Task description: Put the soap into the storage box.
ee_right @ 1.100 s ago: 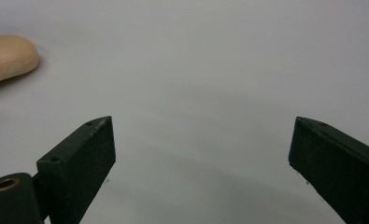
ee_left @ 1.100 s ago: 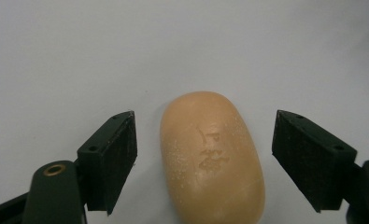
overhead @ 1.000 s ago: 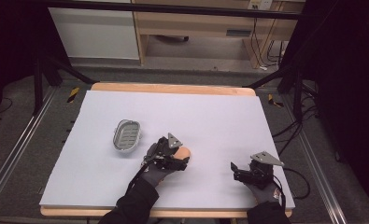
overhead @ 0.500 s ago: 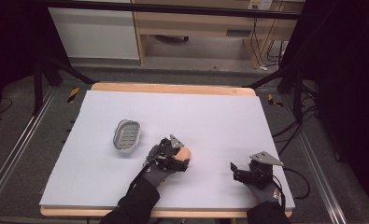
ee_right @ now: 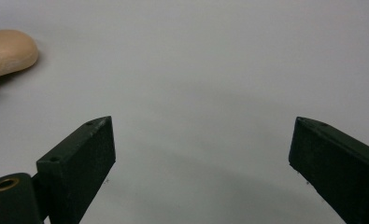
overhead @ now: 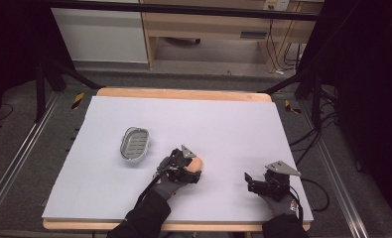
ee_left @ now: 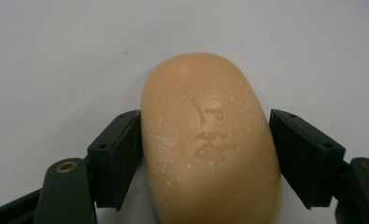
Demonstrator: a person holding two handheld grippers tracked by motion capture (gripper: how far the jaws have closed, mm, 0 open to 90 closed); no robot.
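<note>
A tan bar of soap (ee_left: 210,140) with stamped characters lies on the white table cover (overhead: 223,124), front centre. My left gripper (overhead: 192,167) is shut on it; in the left gripper view both black pads press the bar's two long sides. A grey oval soap dish (overhead: 134,144) stands to the left of it and a little farther back, with nothing in it. My right gripper (overhead: 249,181) rests near the front right, jaws wide apart over bare cover (ee_right: 201,158) and holding nothing. The soap (ee_right: 7,51) shows at the far left of the right gripper view.
The table's wooden rim (overhead: 183,93) runs along the far edge. Black frame legs and cables stand on the floor at both sides. A wooden cabinet (overhead: 208,25) stands beyond the table.
</note>
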